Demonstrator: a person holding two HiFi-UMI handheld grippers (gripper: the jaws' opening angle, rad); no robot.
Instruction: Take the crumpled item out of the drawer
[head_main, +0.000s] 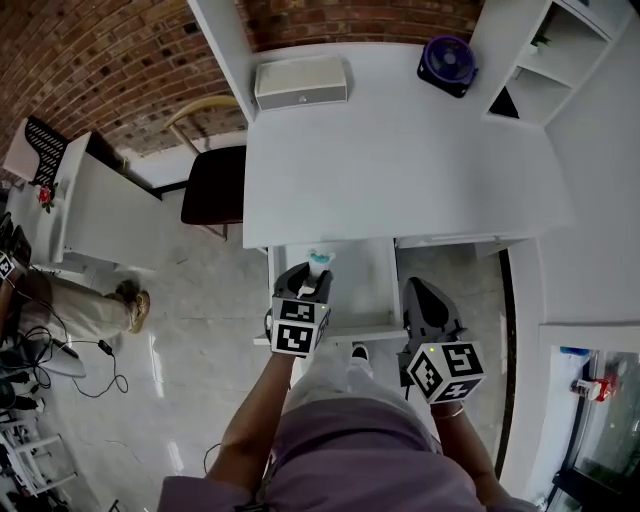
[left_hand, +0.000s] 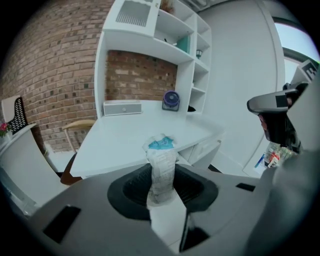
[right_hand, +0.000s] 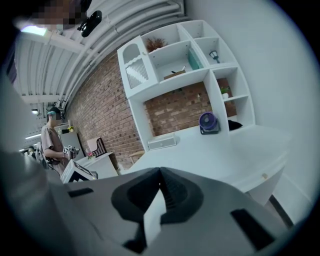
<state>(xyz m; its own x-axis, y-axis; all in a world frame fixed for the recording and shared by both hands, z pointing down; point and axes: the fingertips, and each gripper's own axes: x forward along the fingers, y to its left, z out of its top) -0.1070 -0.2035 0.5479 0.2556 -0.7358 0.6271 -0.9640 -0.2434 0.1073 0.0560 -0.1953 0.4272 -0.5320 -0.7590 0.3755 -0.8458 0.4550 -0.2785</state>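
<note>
Two grippers show at the near edge of a white desk (head_main: 400, 150), one at each side of its open white drawer (head_main: 375, 285); the left gripper (head_main: 318, 270) is clamped on a crumpled white wrapper with a blue printed end (head_main: 320, 259), and in the head view both hang over the far left part of the drawer's opening. In the left gripper view the left gripper (left_hand: 162, 187) has its dark pads pressed on the lower part of the crumpled wrapper (left_hand: 161, 167); the wrapper stands upright between them, its blue end sticking out past the fingertips, with the desk top in the background behind it. The right gripper (head_main: 425, 298) is just right of the drawer, over the floor, well apart from the wrapper; in its own view the right gripper (right_hand: 160, 189) has its jaws together with nothing between them. Far back on the desk are a white rectangular box (head_main: 300, 82) on the left and a small purple fan (head_main: 447, 62) on the right; a wooden chair with a dark seat (head_main: 213, 185) stands left of the desk.
</note>
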